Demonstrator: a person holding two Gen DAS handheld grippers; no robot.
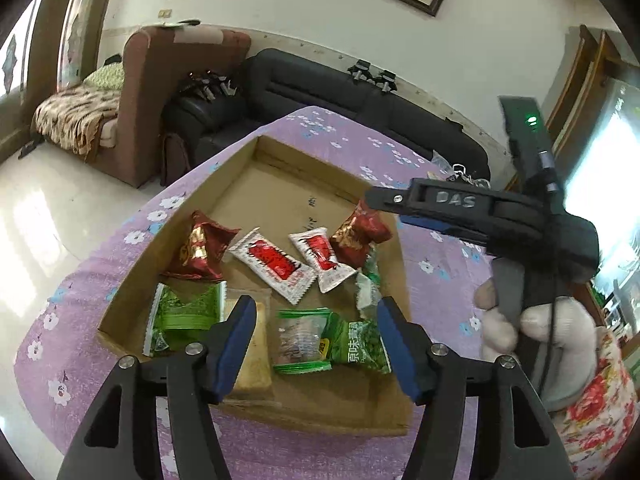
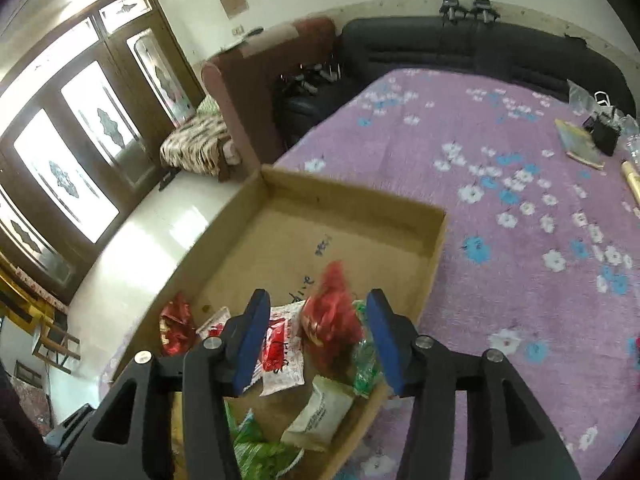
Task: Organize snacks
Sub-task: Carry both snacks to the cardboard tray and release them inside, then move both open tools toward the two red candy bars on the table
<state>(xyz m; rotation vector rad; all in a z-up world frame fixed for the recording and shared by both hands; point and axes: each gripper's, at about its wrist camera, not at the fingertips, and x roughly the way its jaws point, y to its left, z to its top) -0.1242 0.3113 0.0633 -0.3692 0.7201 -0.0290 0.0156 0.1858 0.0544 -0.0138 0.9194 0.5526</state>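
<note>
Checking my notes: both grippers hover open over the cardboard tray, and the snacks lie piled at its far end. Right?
Not quite. The snacks lie at the near end of the cardboard tray; its far end is bare, as the left wrist view shows. The left gripper and right gripper are open.

I see a purple flowered cloth [image 2: 520, 184] spread under everything, a long black leather sofa [image 1: 360, 96] behind it, a brown armchair [image 1: 152, 92], and wooden glass-panelled doors [image 2: 80, 152] beyond.
</note>
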